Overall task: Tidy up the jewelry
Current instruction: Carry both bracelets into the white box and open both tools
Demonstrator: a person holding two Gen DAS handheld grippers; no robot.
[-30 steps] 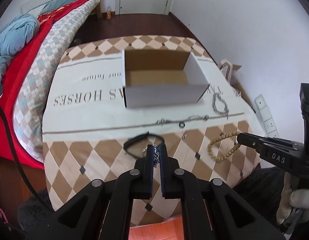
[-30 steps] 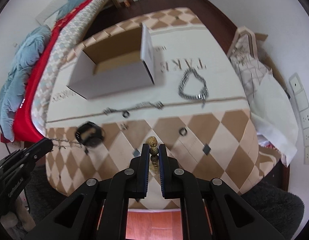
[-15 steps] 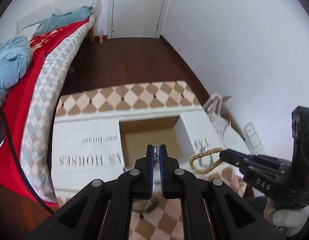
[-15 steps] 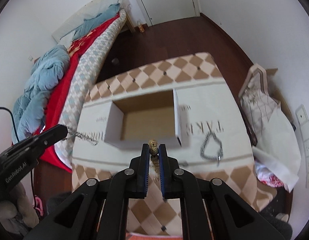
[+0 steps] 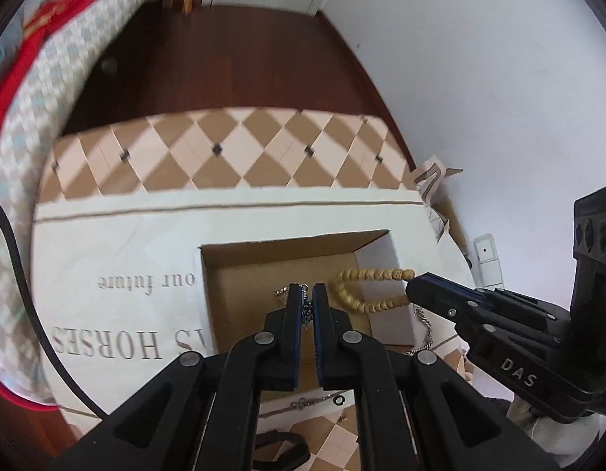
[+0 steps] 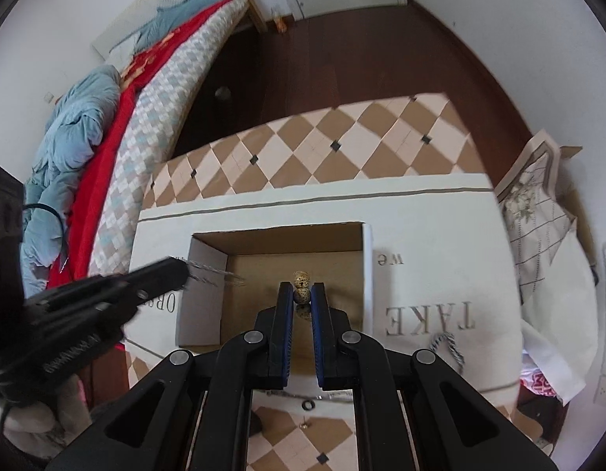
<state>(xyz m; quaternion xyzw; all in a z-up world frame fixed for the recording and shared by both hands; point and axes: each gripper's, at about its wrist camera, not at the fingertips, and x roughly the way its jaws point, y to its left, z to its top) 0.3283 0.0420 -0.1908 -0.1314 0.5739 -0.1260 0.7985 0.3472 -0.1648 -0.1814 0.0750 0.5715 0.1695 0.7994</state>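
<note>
Jaws nearly closed on both: left gripper (image 5: 307,296) pinches a thin metal chain (image 5: 306,308), right gripper (image 6: 302,294) clamps a wooden bead bracelet (image 5: 364,288), both above the open cardboard box (image 6: 208,274) on the checkered table (image 6: 322,149). Silver chain (image 6: 446,347) lies beside box.

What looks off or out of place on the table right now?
Nothing damaged or spilled. Loose pieces lie outside the cardboard box: a silver chain near "TAKE" and a small ring on the near edge. Both grippers hold jewelry over the box.
</note>
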